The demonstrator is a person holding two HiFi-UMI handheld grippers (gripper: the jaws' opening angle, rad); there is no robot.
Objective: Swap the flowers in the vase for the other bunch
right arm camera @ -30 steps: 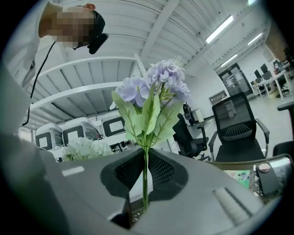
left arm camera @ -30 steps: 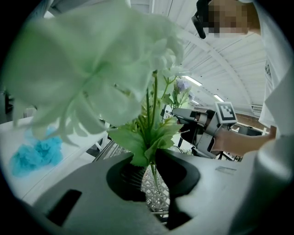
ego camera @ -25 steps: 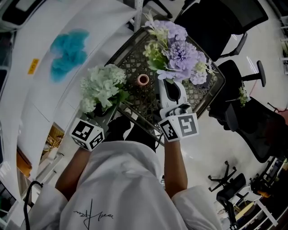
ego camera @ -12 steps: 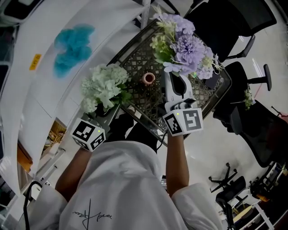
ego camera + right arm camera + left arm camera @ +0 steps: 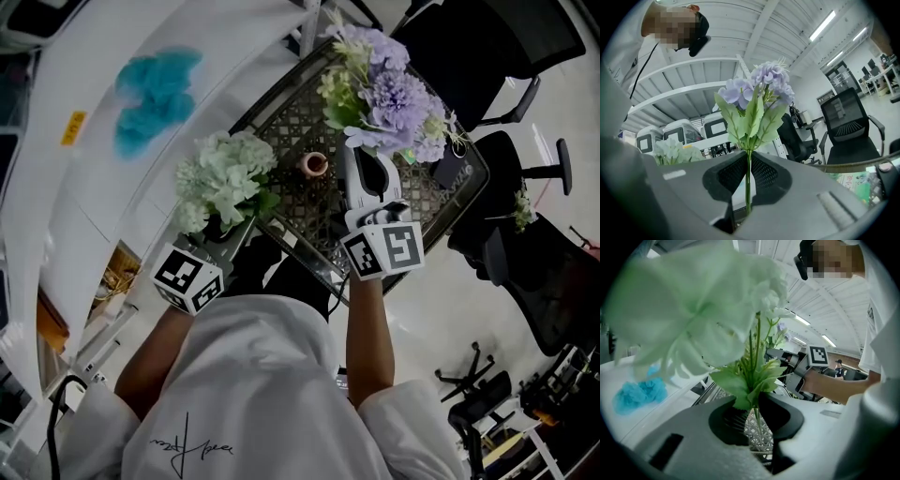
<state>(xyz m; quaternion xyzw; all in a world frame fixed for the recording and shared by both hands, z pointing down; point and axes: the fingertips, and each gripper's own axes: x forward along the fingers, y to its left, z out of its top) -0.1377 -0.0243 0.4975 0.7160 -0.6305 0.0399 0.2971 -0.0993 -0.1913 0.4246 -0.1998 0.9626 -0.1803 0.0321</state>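
A small pink vase (image 5: 315, 164) stands empty on the dark mesh table (image 5: 281, 117). My left gripper (image 5: 234, 225) is shut on the stems of a white-green bunch (image 5: 222, 178), held left of the vase. In the left gripper view the stems (image 5: 756, 394) sit pinched between the jaws of the left gripper (image 5: 752, 411), with the pale blooms (image 5: 693, 310) filling the picture. My right gripper (image 5: 366, 150) is shut on a purple bunch (image 5: 386, 89), just right of the vase. The right gripper view shows that single green stem (image 5: 748, 173) clamped upright, purple blooms (image 5: 759, 86) above.
Black office chairs (image 5: 487, 47) stand behind and to the right of the table. A white surface with a turquoise patch (image 5: 155, 89) lies to the left. A dark flat object (image 5: 448, 171) rests on the table's right part.
The right gripper has shifted a little with the purple bunch, staying beside the vase. The left gripper and its white-green bunch have held still. The head view has slid slightly.
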